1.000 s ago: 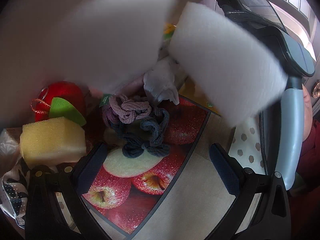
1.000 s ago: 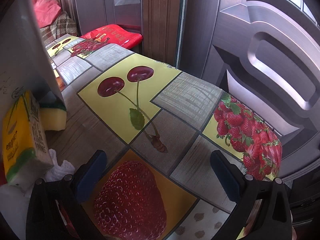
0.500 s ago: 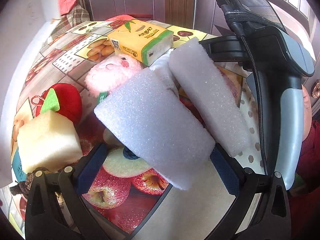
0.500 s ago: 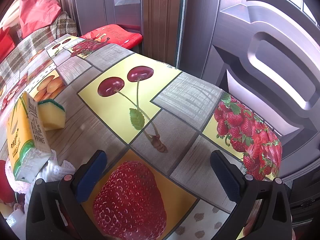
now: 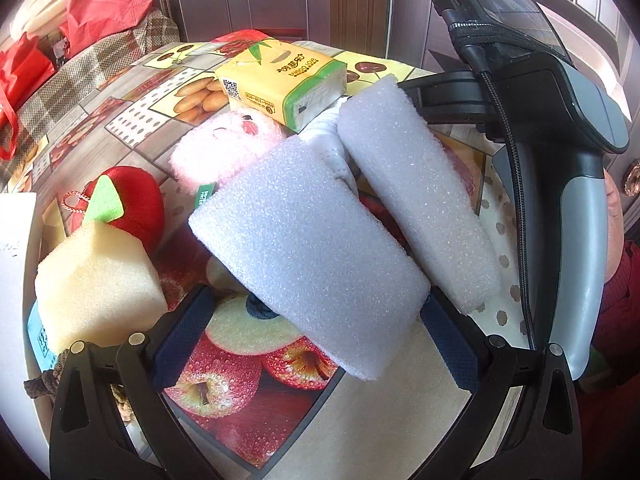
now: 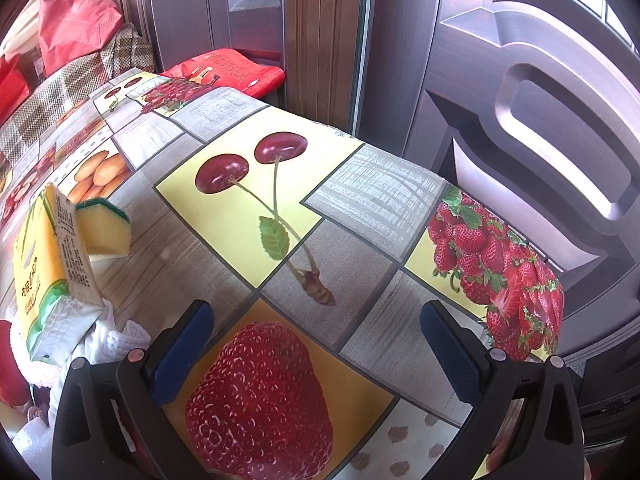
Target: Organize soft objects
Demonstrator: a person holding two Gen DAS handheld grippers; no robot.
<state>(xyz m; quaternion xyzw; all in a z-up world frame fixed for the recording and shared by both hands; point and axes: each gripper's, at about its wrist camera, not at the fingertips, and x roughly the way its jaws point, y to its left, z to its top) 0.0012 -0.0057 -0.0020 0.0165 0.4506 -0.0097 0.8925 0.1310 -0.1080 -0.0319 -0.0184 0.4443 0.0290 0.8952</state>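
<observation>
Tools first: both are spread wide and grasp nothing. On the left wrist view, the left tool (image 5: 316, 340) hovers with its blue-padded fingers either side of the near end of a large white foam block (image 5: 308, 256), not visibly pressing it. A second, narrower white foam block (image 5: 416, 208) leans just to its right, with the right tool's grey handle (image 5: 580, 220) beyond. They lie on a worktop covered in fruit-print oilcloth (image 5: 380, 420).

Smaller soft things crowd the left and far side: a yellow tissue pack (image 5: 280, 80) far off, a pink plush toy (image 5: 224, 148), a red plush apple with a green leaf (image 5: 132, 204), and a pale yellow sponge cube (image 5: 96, 284) at near left.

The right tool (image 6: 320, 344) hangs released over bare oilcloth; a yellow sponge with a green scouring face (image 6: 106, 232) sits far left.

The step in hand appears to be picking up the large foam block. Next, the fingers likely need to close gently across it, since foam squashes easily.
</observation>
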